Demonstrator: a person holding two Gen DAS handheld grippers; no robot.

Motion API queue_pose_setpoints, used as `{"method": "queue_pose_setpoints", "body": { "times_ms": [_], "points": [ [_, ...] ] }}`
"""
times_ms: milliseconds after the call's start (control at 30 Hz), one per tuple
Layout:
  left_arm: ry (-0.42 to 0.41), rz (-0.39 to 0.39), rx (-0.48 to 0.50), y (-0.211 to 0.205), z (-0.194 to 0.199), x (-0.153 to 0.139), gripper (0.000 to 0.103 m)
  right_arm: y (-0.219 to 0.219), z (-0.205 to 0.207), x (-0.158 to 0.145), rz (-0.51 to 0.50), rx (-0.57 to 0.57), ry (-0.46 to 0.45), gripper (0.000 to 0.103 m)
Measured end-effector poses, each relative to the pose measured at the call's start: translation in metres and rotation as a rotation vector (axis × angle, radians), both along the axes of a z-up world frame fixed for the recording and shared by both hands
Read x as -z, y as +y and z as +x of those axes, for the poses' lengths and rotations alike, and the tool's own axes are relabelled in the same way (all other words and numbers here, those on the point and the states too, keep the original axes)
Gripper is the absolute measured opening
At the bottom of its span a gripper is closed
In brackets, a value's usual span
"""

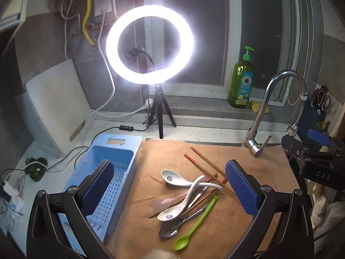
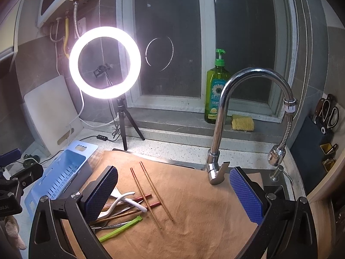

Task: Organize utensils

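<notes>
Kitchen counter by a dark window, ring light (image 1: pixel 149 44) glaring, tan mat (image 1: pixel 248 157) laid over the sink area. Left gripper (image 1: pixel 169 186) spread wide, nothing held, hovering over the utensil pile (image 1: pixel 185 202); blue pads bracket the heap without touching. Right gripper (image 2: pixel 173 194) also wide open and empty, over bare mat, its left pad just beside the pile. Blue drainer basket (image 1: pixel 112 151) sits left of the mat, touching its edge, nothing visible in it.

Pile: two white ceramic spoons (image 1: pixel 179 207) crossed on top, pink translucent spoon, metal spoon (image 1: pixel 169 232), green plastic spoon (image 1: pixel 195 224), chopsticks (image 1: pixel 204 168) under and beside.

Handling, judged: ceramic spoons glazed, slippery, chippable, so pinch mid-handle. Green spoon light, a bit flexy; take at the stem. Chopsticks thin, stiff, prone to roll; grab near the middle.

Orientation: green spoon's long axis diagonal, bowl toward the camera, handle tip toward the upper right. Loose chopsticks run diagonally, red tips toward the back left.
</notes>
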State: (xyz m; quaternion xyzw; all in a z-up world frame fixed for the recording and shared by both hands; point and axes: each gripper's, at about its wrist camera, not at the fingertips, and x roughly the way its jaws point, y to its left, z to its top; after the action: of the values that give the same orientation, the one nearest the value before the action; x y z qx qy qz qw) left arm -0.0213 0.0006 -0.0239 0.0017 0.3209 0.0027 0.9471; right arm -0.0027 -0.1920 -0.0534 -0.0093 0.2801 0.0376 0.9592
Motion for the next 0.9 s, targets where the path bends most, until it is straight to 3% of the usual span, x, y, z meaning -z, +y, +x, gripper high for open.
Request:
{"method": "queue_pose_setpoints", "body": {
  "times_ms": [367,600,900],
  "points": [
    [0.049,-0.016,-0.008,0.013,0.001,0.014,0.102,-0.011,0.009,0.016,0.014,0.004,0.046,0.103],
    [0.111,-0.020,-0.031,0.031,-0.002,0.034,0.102,-0.026,0.020,0.041,0.062,-0.007,0.133,0.103],
    [0.219,-0.024,0.030,0.026,-0.011,0.070,0.099,-0.037,0.033,0.080,0.154,-0.046,0.293,0.103]
  ]
}}
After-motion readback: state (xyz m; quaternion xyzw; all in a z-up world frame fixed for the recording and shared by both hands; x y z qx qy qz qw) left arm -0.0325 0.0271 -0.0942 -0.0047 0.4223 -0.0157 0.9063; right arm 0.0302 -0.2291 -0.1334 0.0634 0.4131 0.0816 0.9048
